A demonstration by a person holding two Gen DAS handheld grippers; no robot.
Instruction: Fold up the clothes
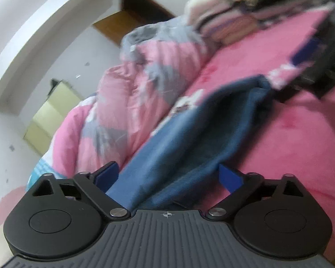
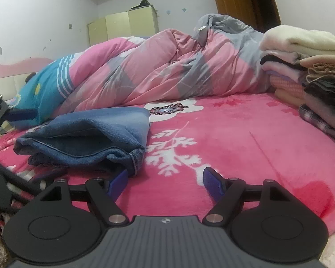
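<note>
- two grippers in view, both with jaws spread; neither clamps anything.
- left gripper (image 1: 168,175): the jeans (image 1: 185,138) run up between its blue pads, cloth in the gap, pads not pinched on it as far as we can tell; frame is blurred.
- right gripper (image 2: 165,183): gap holds only the pink blanket (image 2: 245,138); its left pad sits just beside the jeans' cuffed corner (image 2: 136,156).
- the jeans (image 2: 84,134) lie on the blanket, already doubled into a flat bundle, with the long axis running away from the left jaws and off to the left of the right jaws.
- left is nearer, in line with the cloth; right is low and level, offset to the side.
- folded stack (image 2: 306,67) sits well apart at far right, quilt (image 2: 167,67) behind.
- we judge this fits either mid-fold or just set down.
</note>
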